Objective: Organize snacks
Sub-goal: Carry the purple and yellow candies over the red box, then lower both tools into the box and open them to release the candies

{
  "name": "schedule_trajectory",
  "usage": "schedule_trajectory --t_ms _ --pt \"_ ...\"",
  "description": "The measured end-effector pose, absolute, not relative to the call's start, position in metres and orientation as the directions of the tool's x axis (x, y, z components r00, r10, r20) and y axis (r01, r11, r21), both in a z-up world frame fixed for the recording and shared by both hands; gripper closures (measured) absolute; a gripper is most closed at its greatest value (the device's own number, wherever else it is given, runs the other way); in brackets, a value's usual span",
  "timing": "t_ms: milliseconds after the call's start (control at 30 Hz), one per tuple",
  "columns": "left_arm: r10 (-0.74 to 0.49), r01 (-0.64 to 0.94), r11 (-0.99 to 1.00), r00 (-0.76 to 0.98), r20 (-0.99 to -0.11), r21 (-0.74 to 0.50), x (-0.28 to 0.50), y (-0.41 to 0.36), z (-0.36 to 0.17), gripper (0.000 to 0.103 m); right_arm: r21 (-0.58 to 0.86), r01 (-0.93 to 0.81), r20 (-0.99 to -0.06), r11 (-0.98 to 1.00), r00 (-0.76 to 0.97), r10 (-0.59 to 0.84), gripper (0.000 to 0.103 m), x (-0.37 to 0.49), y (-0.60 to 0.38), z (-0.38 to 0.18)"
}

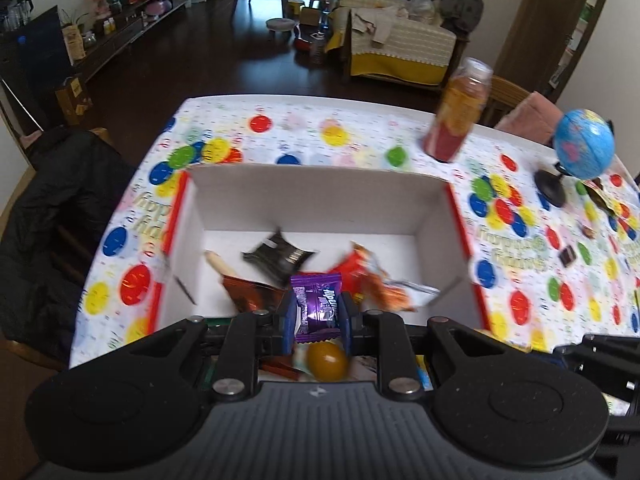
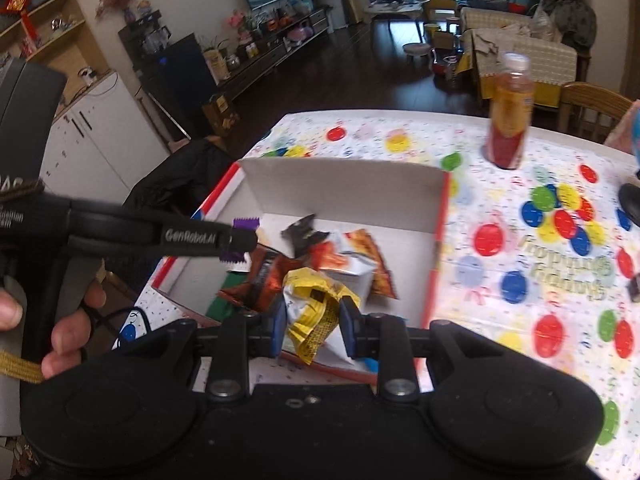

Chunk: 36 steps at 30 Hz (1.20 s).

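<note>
Purple candy (image 1: 318, 308) fills the left tool (image 1: 318, 312), yellow packet (image 2: 314, 312) the right tool (image 2: 314, 320); roughly five snacks in one box (image 1: 312, 196).

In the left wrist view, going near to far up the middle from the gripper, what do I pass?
Left gripper shut on the purple candy → black snack packet in the box → the box's far wall → balloon tablecloth → dark floor.
</note>
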State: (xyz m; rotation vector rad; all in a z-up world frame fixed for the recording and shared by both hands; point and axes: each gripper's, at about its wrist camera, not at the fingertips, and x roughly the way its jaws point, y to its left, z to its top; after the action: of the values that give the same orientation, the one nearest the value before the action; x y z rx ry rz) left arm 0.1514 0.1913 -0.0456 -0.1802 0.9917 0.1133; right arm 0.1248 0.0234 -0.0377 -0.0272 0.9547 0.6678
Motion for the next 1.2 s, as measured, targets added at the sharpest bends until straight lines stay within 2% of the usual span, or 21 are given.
schedule_trajectory --t_ms 333,700,1200 --pt "0.028 -0.160 0.985 0.517 -0.855 -0.065 0.192 0.236 -0.073 0.081 0.198 -0.552 -0.821 0.810 0.358 0.445 0.077 0.141 0.086 -0.071" --pt "-0.021 -0.076 0.995 0.458 -0.889 -0.063 0.229 0.238 -0.109 0.081 0.137 -0.551 -0.873 0.823 0.326 0.364 0.077 0.160 0.124 -0.105" --pt "-0.069 -0.062 0.994 0.246 -0.967 -0.087 0.256 0.238 -0.138 0.081 0.125 -0.529 -0.907 0.839 0.282 0.313 0.070 0.166 0.132 -0.120"
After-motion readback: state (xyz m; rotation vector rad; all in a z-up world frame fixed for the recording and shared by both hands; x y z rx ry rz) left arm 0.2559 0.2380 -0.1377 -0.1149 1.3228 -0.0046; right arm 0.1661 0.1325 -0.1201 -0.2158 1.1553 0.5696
